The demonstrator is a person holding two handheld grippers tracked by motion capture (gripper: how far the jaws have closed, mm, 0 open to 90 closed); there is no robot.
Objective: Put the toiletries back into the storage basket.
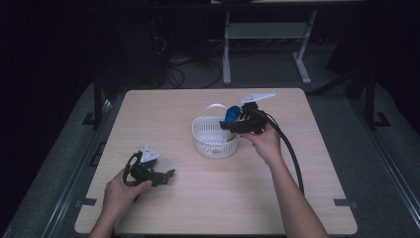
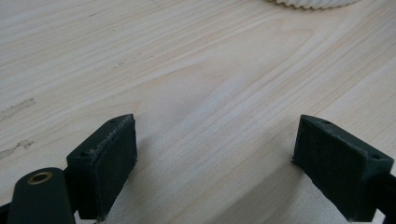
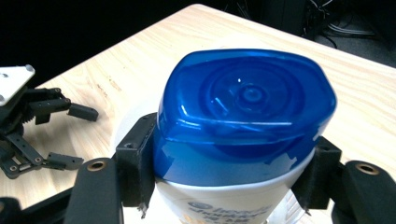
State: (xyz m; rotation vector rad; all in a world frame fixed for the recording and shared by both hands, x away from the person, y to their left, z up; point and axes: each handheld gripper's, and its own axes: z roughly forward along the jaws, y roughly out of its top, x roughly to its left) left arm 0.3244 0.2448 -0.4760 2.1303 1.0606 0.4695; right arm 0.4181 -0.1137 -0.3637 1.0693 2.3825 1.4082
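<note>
Dark surroundings close in on our pale wooden table (image 1: 213, 198), with cables and a metal stand on the floor beyond its far edge. We hold the right gripper (image 1: 236, 124) above the white slotted basket (image 1: 214, 141), which sits near the middle of the table with its handle raised at the back. Our right forearm reaches in from the lower right, the wrist bent so that the gripper points left across the basket's right rim, its cable trailing back along the arm. In the right gripper view its two black jaws press on either side of a white shampoo bottle (image 3: 233, 200) just below its blue cap (image 3: 245, 105), so the bottle is clamped and held cap-first over the basket.

Our left hand (image 1: 119, 191) rests on the near left part of the table, well apart from the basket, fingers wrapped round the left gripper (image 1: 166, 176), which lies low and points right. In the left gripper view its jaws stand wide apart over bare wood with nothing between them, and the basket's ribbed edge (image 2: 310, 3) shows far ahead.
</note>
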